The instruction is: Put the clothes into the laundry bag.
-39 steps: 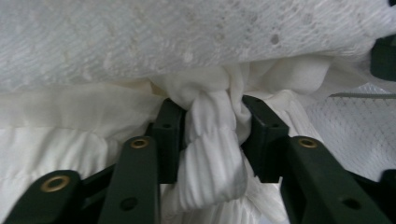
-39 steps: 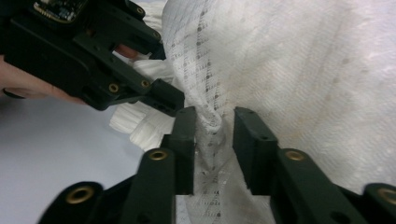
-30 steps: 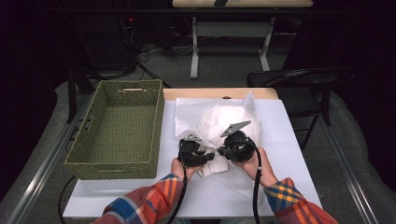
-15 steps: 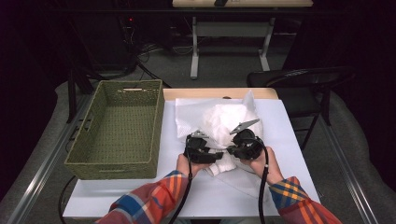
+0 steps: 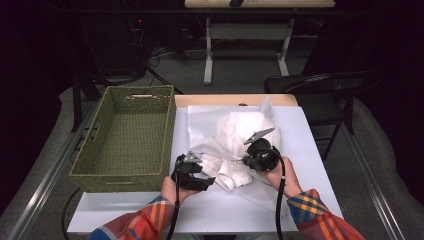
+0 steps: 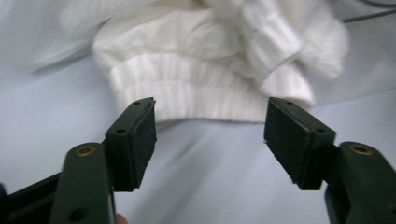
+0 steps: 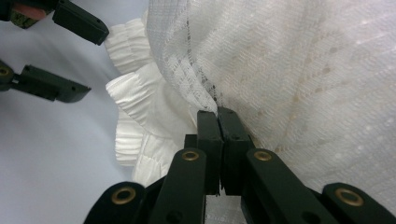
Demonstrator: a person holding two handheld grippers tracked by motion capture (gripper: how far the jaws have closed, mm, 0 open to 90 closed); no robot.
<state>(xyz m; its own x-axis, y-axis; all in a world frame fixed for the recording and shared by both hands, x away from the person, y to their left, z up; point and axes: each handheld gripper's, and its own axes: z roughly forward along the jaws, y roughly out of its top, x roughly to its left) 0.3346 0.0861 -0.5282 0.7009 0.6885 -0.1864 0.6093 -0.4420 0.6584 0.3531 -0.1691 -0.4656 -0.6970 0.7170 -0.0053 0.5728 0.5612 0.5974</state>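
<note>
A white garment (image 5: pixel 235 132) lies crumpled on the pale sheet over the table. Its ribbed hem (image 6: pixel 196 93) lies just beyond the tips of my left gripper (image 6: pixel 210 135). That gripper's jaws have just been opening and stand wide with nothing between them. In the high view my left gripper (image 5: pixel 209 178) sits at the garment's near left edge. My right gripper (image 7: pixel 218 116) is shut on a fold of the thin woven white fabric (image 7: pixel 303 70). In the high view my right gripper (image 5: pixel 246 161) rests on the garment's near right part. The left gripper (image 7: pixel 91 63) also appears open at the upper left of the right gripper view.
A green woven basket (image 5: pixel 122 181) stands on the table's left side, close to my left hand. A black chair (image 5: pixel 325 85) stands beyond the table's right corner. Bare pale table surface (image 5: pixel 235 212) runs along the near edge.
My left gripper has opened, let go of the garment's ribbed edge and drawn back to the left. My right gripper stays shut on the fabric.
</note>
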